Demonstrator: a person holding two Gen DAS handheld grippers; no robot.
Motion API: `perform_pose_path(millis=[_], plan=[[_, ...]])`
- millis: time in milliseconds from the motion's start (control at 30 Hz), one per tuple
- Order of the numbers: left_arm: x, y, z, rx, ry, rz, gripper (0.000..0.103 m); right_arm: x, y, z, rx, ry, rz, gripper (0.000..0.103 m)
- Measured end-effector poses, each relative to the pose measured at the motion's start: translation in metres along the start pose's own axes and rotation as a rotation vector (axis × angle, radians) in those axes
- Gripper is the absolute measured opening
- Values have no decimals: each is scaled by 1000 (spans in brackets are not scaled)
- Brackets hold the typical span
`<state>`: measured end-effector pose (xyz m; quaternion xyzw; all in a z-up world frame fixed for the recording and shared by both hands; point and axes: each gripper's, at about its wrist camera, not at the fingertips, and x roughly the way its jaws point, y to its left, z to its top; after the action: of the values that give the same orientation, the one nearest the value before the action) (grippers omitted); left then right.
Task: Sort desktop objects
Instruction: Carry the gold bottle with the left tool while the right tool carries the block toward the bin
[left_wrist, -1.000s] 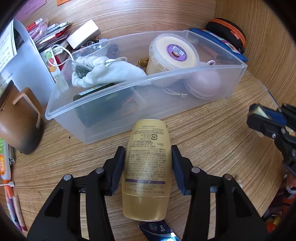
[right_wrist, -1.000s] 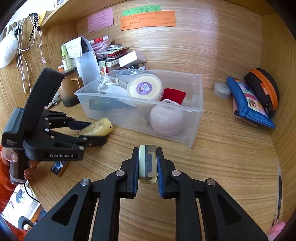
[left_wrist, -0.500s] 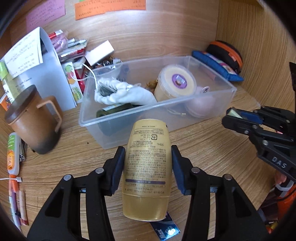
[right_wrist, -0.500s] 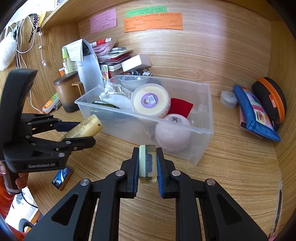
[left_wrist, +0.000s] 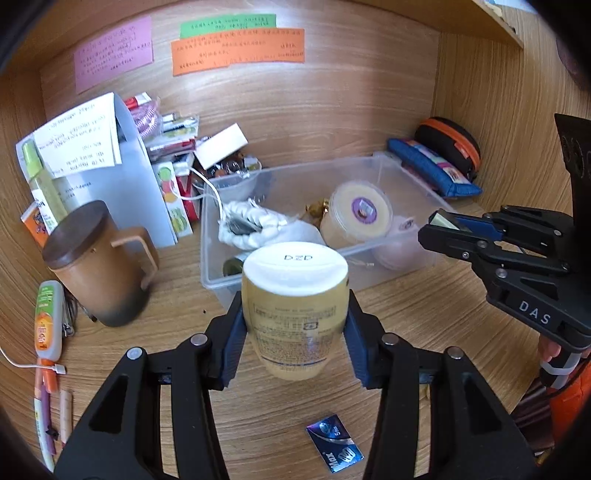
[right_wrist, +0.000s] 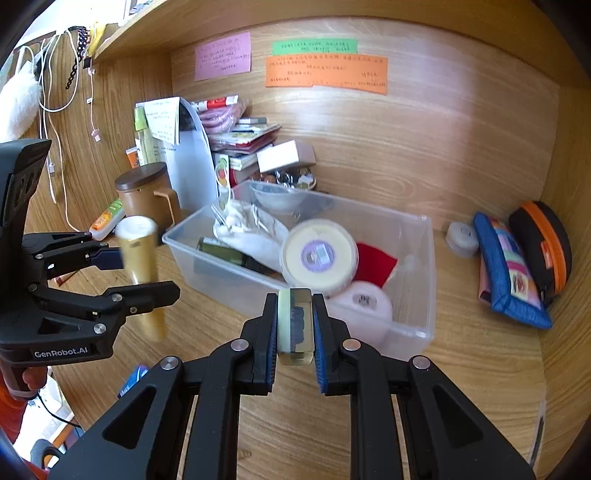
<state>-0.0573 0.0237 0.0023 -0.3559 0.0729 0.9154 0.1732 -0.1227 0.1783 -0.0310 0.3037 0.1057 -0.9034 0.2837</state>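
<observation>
The left gripper (left_wrist: 295, 325) is closed on a gold bottle (left_wrist: 295, 306); both pads press its sides near the middle. The bottle is lifted off the table (left_wrist: 424, 325) and stands almost upright between the fingers, its pale flat end turned up toward the camera. In the right wrist view the same bottle (right_wrist: 142, 273) is blurred and hangs in the air just left of the clear plastic bin (right_wrist: 430, 280). The gripper points down at a slant toward the near end of the bin (left_wrist: 210, 243).

The right gripper (right_wrist: 295, 325) is fully closed on a small clear block (right_wrist: 295, 321) with a dark shape inside. It also points down at a slant and is held above the table, in front of the near wall of the bin. In the left wrist view it comes in from the right (left_wrist: 439, 225), and fingers of the person's hand (left_wrist: 550, 347) show at its handle.

Inside the bin lie a round yellow tub (right_wrist: 319, 254), a white cloth (right_wrist: 255, 232), a dark bottle (right_wrist: 229, 254), a red piece (right_wrist: 373, 264) and a pink round case (right_wrist: 360, 306). Left of the bin stands a brown mug with a lid (left_wrist: 99, 266). A small blue packet (left_wrist: 334, 448) lies on the table under the left gripper. A blue pouch (right_wrist: 506, 273) and a black case with orange zip (right_wrist: 539, 247) rest by the right wall.
</observation>
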Motion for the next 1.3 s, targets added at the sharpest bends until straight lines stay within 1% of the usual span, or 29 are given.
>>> perform_pose_path(millis=[600, 1000, 1167, 1300], plan=[[-16, 14, 24, -22, -79, -2, 48, 3, -2, 43, -17, -49, 11, 15], [-26, 28, 50, -36, -134, 7, 48, 12, -4, 66, -29, -68, 19, 15], [-18, 36, 60, -50, -138, -4, 48, 23, -4, 73, -38, -61, 22, 15], [-2, 40, 64, -51, -117, -20, 48, 33, -4, 79, -41, -51, 34, 15]])
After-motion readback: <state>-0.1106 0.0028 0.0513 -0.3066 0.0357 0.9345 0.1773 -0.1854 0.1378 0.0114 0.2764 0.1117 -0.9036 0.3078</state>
